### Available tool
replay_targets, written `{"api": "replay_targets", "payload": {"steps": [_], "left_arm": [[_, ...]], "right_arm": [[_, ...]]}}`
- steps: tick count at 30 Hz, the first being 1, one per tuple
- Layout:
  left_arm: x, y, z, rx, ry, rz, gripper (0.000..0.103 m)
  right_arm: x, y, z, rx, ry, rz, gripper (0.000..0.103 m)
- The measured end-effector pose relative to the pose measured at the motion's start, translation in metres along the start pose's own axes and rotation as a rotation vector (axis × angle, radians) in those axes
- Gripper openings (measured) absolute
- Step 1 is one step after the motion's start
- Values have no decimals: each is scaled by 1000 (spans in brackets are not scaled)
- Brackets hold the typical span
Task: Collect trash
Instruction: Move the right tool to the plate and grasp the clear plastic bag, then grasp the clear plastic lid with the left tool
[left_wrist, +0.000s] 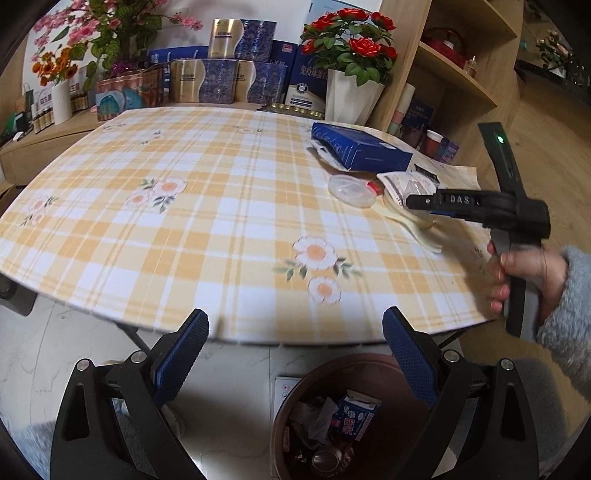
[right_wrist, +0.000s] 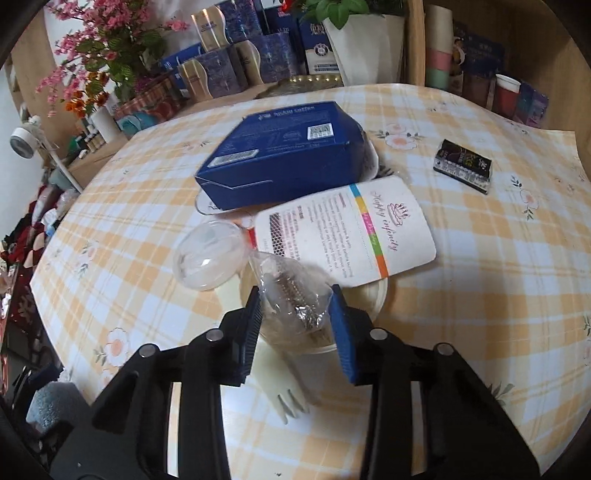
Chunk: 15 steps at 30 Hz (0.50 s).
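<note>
My right hand-held gripper (right_wrist: 295, 317): fingers straddle clear plastic bag (right_wrist: 291, 291), pads at bag's sides; firm clamp I cannot confirm. Bag sits on white bowl (right_wrist: 373, 299), near table (right_wrist: 480, 295) edge, long axis pointing away from me toward white card (right_wrist: 347, 229). My left hand-held gripper (left_wrist: 295, 354): fingers spread apart, nothing between, above brown trash bin (left_wrist: 369, 369).

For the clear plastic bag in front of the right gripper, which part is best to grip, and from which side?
Grip the crumpled near end of the clear plastic bag, where it bunches up between the right gripper fingers. Come from the table's near edge, low and level. That end rises off the paper bowl, while the far end is tucked under the printed card.
</note>
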<state>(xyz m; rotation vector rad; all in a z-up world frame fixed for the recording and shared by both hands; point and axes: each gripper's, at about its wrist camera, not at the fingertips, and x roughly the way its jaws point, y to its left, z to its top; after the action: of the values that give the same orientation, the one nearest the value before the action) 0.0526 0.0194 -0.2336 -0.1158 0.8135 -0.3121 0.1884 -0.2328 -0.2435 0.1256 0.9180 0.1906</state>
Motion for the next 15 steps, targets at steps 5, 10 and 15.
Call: {"api": "replay_targets", "payload": {"steps": [5,10,15], "left_arm": [[9,-13,36,32,20,-100,93],[37,-36,78,65,77,-161,93],[82,-54,105,140,134,-134,93]], "right_arm": [[-25,-5,0,16,-71,37,31],[-50,-16,0,79,-135,66,31],[-66,-26,-6,120,-166,83,30]]}}
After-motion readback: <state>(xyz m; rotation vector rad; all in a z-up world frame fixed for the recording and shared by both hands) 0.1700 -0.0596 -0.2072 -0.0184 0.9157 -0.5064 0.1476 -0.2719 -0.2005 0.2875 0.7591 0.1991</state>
